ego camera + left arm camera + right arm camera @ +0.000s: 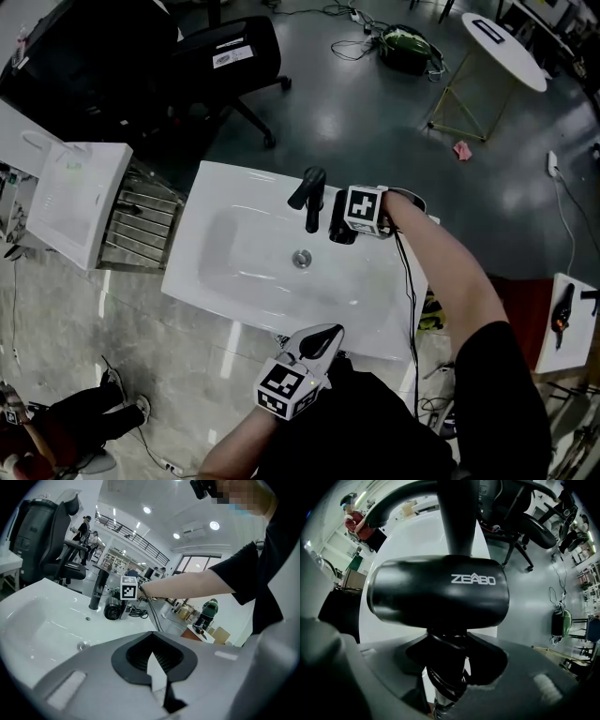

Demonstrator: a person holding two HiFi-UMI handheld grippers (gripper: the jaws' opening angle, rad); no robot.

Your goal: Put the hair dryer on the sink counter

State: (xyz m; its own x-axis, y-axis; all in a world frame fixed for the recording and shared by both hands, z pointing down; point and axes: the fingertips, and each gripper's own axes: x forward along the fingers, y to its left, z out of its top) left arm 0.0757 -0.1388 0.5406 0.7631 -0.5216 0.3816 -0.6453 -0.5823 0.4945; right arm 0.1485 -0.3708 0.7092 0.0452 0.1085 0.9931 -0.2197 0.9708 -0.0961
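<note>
1. The hair dryer [339, 230], black with the word ZEABO on its barrel, is on the white sink counter [380, 314], just to the right of the black faucet [309, 197].
2. Its barrel lies level on the counter beside the faucet's base. Its handle, with the cord wound around it, stands up into the right gripper [451, 654].
3. The right gripper hangs directly above the hair dryer, to the right of the faucet, and points straight down. Its jaws are set wide and closed on the cord-wrapped handle.
4. A loose length of black cord [409, 281] trails from beside the faucet, across the counter and over its front edge.
5. The left gripper [323, 337] is well in front of the faucet, across the basin [253, 258], over the counter's front edge. Its jaws are closed together with nothing between them.
6. The drain [301, 258] sits in the basin just in front of the faucet.
7. A black office chair [230, 52] stands on the floor well behind the faucet.
</note>
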